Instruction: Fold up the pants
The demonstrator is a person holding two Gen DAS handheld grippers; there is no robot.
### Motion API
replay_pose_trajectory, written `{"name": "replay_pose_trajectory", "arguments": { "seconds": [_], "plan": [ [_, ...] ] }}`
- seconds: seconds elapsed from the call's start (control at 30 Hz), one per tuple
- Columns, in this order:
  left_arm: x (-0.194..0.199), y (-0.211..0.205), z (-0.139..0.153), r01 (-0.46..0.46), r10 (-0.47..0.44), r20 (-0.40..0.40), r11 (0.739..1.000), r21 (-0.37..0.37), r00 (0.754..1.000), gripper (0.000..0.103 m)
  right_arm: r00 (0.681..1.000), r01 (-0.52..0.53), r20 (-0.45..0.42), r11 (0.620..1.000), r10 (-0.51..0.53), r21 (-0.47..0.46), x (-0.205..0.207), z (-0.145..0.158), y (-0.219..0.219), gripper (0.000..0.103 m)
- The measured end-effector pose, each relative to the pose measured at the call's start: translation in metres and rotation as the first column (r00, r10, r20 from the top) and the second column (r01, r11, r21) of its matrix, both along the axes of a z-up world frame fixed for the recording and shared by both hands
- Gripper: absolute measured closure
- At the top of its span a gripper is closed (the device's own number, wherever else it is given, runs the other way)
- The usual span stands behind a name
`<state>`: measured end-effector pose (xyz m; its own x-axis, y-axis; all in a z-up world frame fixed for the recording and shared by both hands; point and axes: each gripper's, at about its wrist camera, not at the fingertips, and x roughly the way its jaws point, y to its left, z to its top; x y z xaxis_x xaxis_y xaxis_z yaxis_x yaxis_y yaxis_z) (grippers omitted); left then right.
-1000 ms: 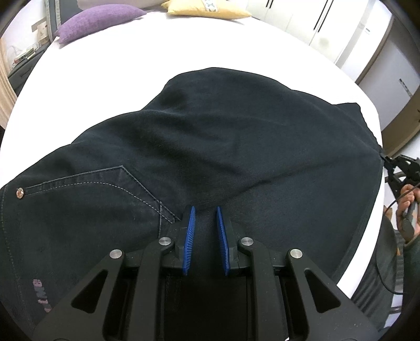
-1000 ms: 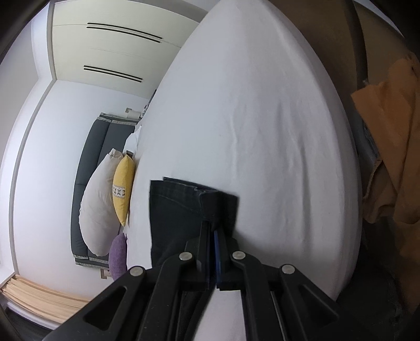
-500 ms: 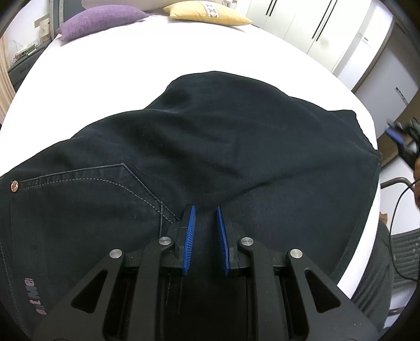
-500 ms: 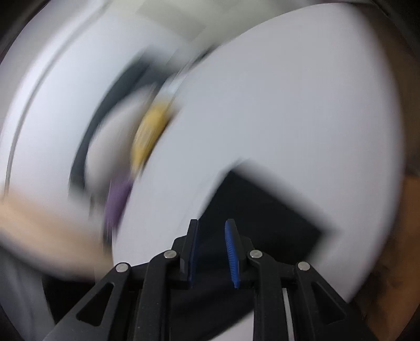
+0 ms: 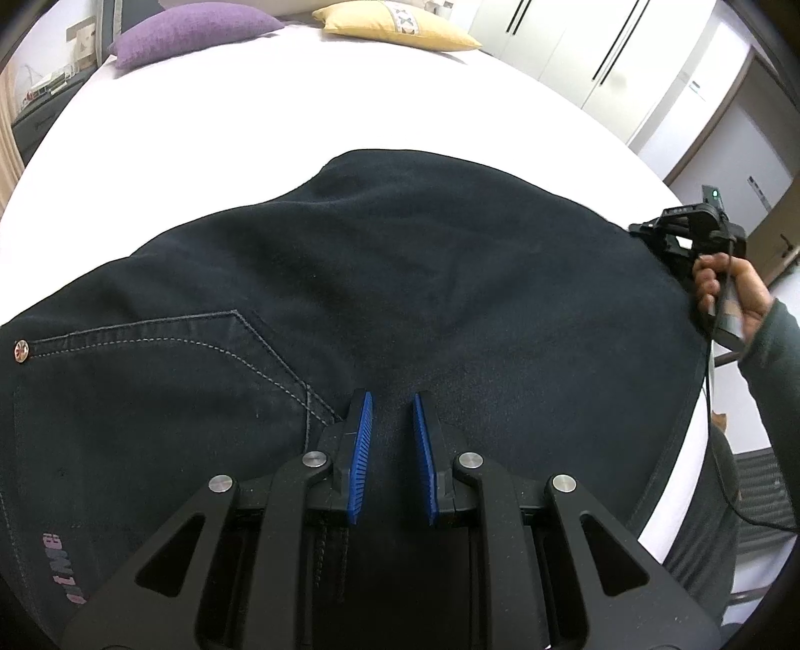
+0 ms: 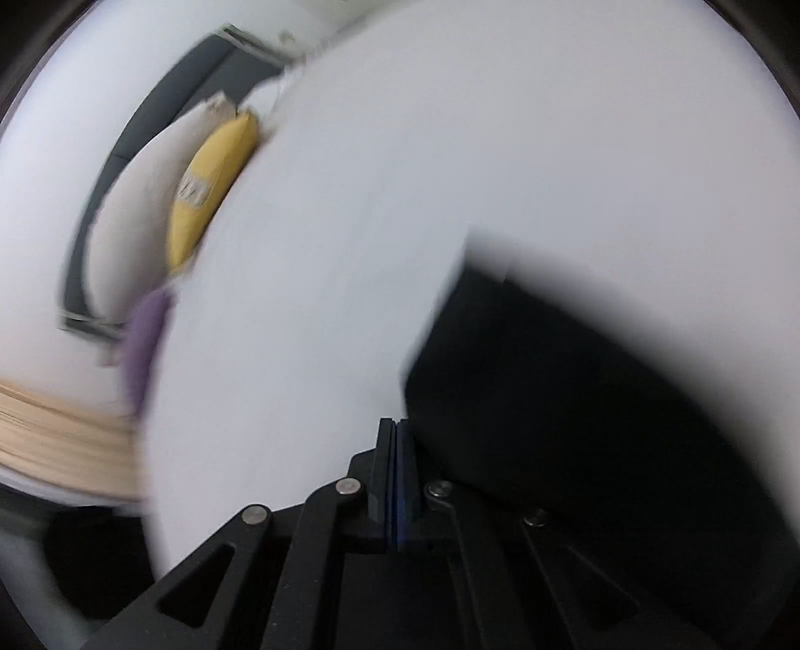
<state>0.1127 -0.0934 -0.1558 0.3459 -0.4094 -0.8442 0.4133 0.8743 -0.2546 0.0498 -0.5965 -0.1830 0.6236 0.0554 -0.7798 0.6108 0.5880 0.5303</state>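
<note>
Dark navy pants (image 5: 380, 280) lie spread on a white bed (image 5: 250, 125), back pocket and rivet at the left. My left gripper (image 5: 392, 430) is open, its blue pads low over the fabric near the pocket corner, holding nothing. My right gripper (image 6: 397, 450) has its jaws closed together with nothing visible between them. The blurred right wrist view shows the dark pants (image 6: 575, 380) just to its right. In the left wrist view the right gripper (image 5: 695, 235) shows at the pants' far right edge, held by a hand.
A purple pillow (image 5: 195, 30) and a yellow pillow (image 5: 395, 25) lie at the head of the bed. White wardrobe doors (image 5: 600, 55) stand behind on the right. The bed's edge (image 5: 685, 480) drops off at the right, by the person's body.
My right gripper let go of the pants' end, opened, swung over the bed and closed again empty. My left gripper stayed open and shifted slightly over the pants.
</note>
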Motion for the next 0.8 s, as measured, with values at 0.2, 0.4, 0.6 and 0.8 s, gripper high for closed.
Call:
{"name": "replay_pose_trajectory", "arguments": {
  "seconds": [0.2,0.4,0.6,0.8],
  "plan": [
    [-0.002,0.005,-0.001,-0.006,0.006,0.002,1.000,-0.013,1.000,0.086,0.989,0.135,-0.025,0.968,-0.143,-0.213,-0.018,0.031,-0.001,0.103],
    [-0.006,0.007,0.001,-0.019,0.019,0.014,1.000,-0.010,1.000,0.086,0.980,-0.089,0.168,0.992,0.104,-0.091,-0.063,0.057,0.064,0.067],
    [-0.009,0.008,0.004,-0.004,0.004,0.011,1.000,-0.011,1.000,0.086,0.964,0.096,0.227,0.978,-0.138,0.184,-0.139,-0.021,0.001,0.103],
    [-0.011,0.010,0.004,-0.010,0.011,0.018,1.000,-0.012,1.000,0.086,0.896,0.433,0.095,0.901,-0.433,0.026,-0.211,0.002,-0.062,0.096]
  ]
}}
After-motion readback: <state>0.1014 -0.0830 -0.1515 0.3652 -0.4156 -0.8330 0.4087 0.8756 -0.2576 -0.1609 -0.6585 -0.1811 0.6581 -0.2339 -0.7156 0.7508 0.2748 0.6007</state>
